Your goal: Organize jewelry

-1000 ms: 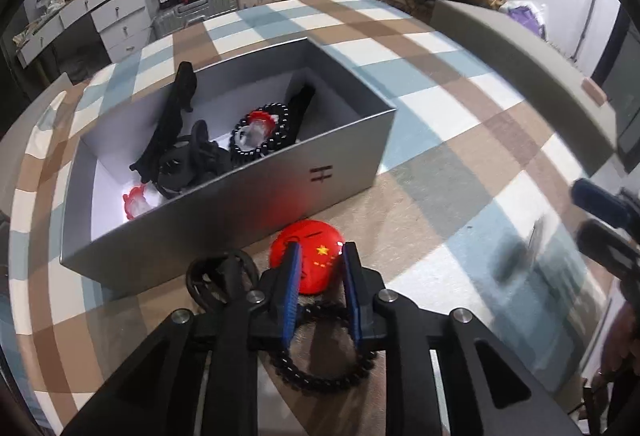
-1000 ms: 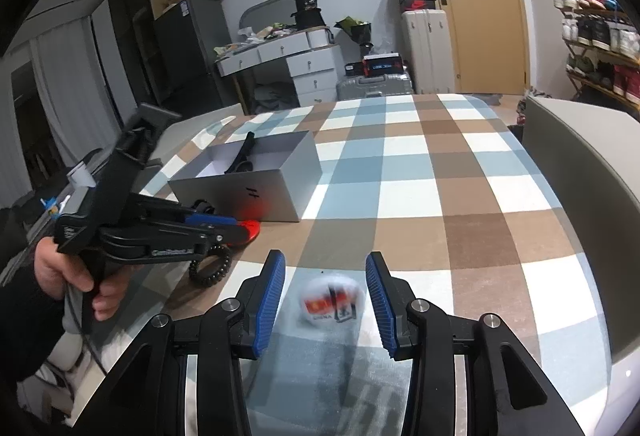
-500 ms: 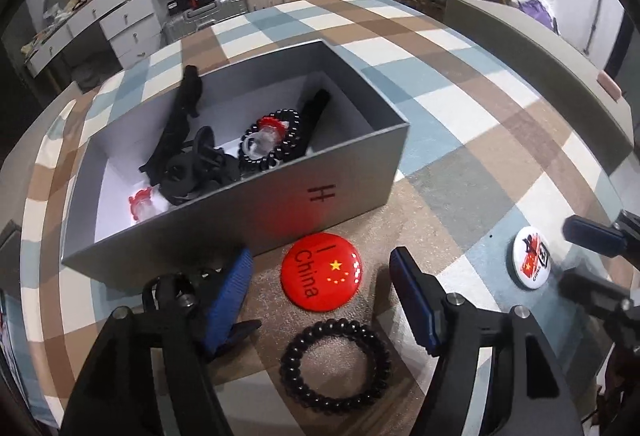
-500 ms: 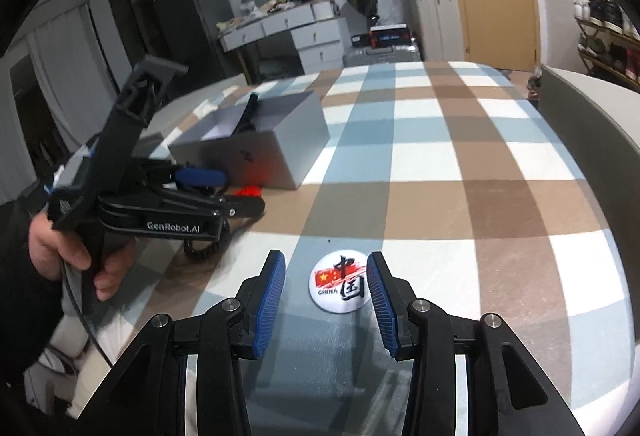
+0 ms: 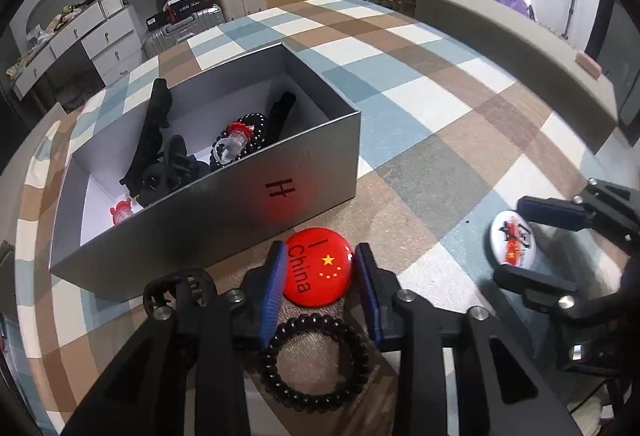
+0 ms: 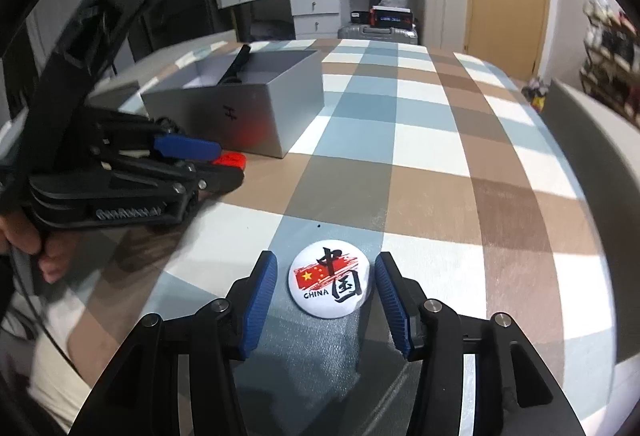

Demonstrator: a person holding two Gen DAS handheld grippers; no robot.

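Since half a second ago, the left gripper (image 5: 320,272) has swung from wide apart to closing, its blue pads (image 5: 273,290) now pinching the red button badge (image 5: 319,272), glossy, with yellow stars and "China" lettering, on the checked tablecloth (image 5: 420,108) just before the grey box (image 5: 224,212). Right gripper (image 6: 325,294) opening, straddling without contact a white "CHINA" badge (image 6: 329,283). A black bead bracelet (image 5: 314,362) lies under the left gripper.
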